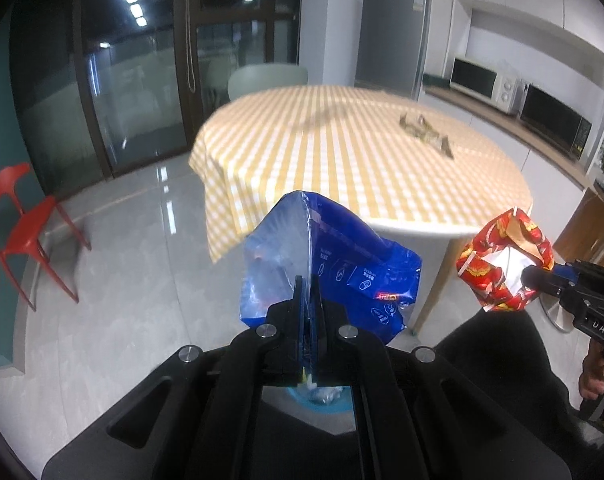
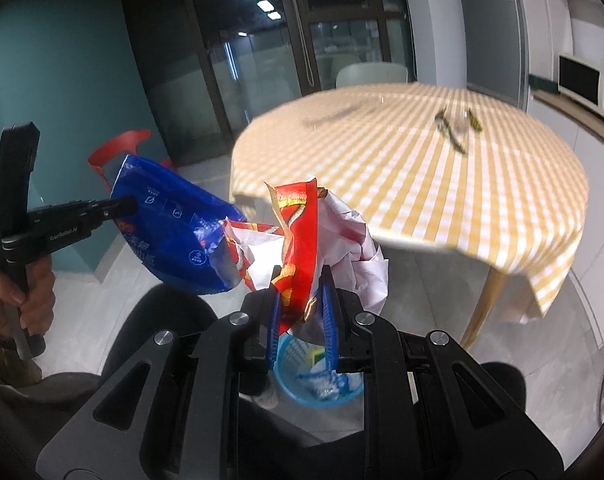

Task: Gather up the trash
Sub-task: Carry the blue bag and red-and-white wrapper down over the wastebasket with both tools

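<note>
Blue wrapper (image 1: 334, 264) pinched in left gripper (image 1: 310, 300), red wrapper (image 2: 297, 248) clamped in right gripper (image 2: 302, 304), both above blue bin (image 2: 318, 376).

two snack bags (image 1: 334, 264) (image 2: 297, 240), one blue bin (image 2: 314, 376), one table (image 1: 342, 160), two chairs (image 1: 25, 224) (image 1: 265, 76)

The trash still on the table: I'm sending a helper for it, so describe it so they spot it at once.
Find the round table with the yellow checked cloth. On its far right part, toward the counter with the microwave, lies a small crumpled clear wrapper with dark greenish edges. It is the only thing on the cloth; the blue bag and red bag are in the grippers.
</note>
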`<action>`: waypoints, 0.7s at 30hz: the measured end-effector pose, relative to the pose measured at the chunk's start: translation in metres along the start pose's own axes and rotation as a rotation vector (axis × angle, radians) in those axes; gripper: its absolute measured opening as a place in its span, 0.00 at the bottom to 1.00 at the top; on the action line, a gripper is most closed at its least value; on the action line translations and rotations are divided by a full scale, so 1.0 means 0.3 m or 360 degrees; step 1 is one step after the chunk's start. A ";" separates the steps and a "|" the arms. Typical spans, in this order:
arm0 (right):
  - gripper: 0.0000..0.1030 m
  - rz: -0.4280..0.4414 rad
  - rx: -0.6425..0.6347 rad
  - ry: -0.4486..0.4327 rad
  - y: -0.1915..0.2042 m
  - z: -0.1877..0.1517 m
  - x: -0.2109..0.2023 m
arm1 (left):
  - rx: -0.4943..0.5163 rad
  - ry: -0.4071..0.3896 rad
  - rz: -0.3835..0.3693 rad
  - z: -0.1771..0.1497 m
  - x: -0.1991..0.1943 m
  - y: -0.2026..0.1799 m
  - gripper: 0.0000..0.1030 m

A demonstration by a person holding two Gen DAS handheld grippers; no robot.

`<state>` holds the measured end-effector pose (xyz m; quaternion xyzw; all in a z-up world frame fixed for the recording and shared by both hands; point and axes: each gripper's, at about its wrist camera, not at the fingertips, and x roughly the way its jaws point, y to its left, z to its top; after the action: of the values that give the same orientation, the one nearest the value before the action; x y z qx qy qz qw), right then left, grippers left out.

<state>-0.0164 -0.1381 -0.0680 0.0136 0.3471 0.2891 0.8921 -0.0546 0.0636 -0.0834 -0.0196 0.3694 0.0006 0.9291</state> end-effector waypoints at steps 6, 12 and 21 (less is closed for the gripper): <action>0.16 0.0009 0.0013 0.0107 -0.012 -0.072 0.105 | -0.0026 0.0130 0.0011 -0.056 0.099 0.014 0.01; 0.16 0.0066 0.0144 0.0261 -0.080 -0.148 0.245 | -0.0034 0.0258 0.0041 -0.100 0.213 0.014 0.01; 0.16 0.0079 0.0219 0.0385 -0.115 -0.252 0.414 | -0.0047 0.0403 0.0058 -0.149 0.381 0.007 0.01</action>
<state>0.0269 -0.1149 -0.2091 0.0483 0.4706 0.2862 0.8332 -0.0022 0.0626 -0.1945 -0.0264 0.4838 0.0204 0.8745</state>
